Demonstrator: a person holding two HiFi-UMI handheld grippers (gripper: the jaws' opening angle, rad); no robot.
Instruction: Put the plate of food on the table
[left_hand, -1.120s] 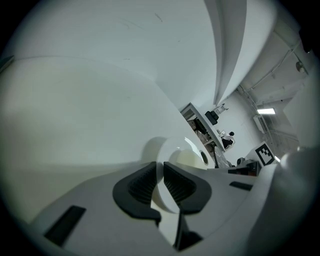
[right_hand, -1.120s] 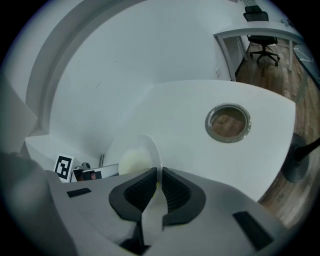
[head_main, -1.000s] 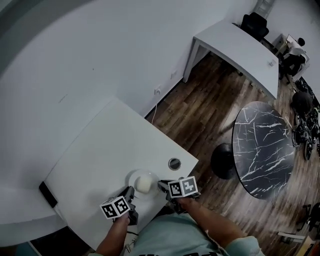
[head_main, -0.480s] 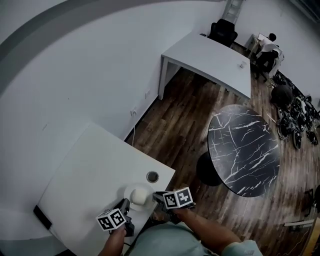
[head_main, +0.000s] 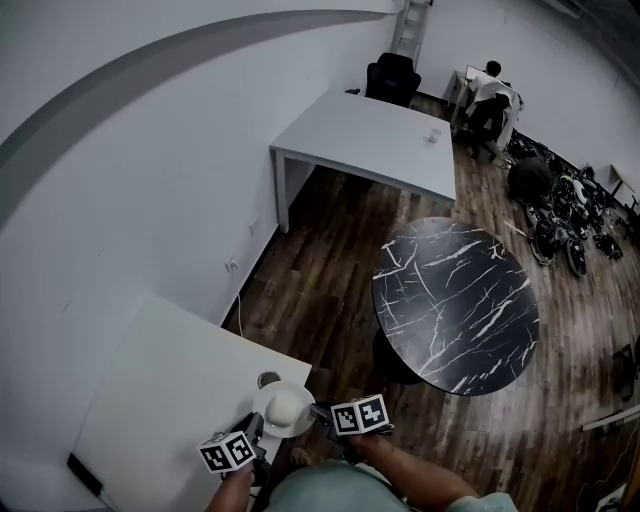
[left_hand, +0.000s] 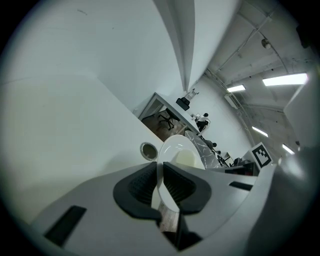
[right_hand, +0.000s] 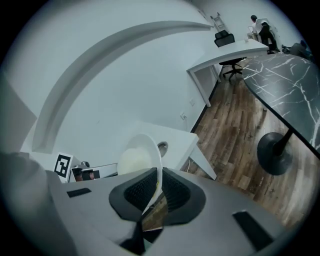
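Head view: the plate (head_main: 272, 425), a pale mound of food (head_main: 287, 406) on it, hangs between the left gripper (head_main: 252, 428) and right gripper (head_main: 320, 410) over the white surface's (head_main: 170, 390) near corner, just beside its cable hole (head_main: 267, 380). It is nearer that surface's edge than a second ago, and the round marble table (head_main: 455, 300) looms closer, so the carry seems under way. Left gripper view: fingers (left_hand: 142, 184) pinch the plate's rim. Right gripper view: fingers (right_hand: 176, 190) clamp the opposite rim.

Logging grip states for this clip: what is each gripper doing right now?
Left gripper: closed on the rim of the plate.
Right gripper: closed on the plate's opposite rim.
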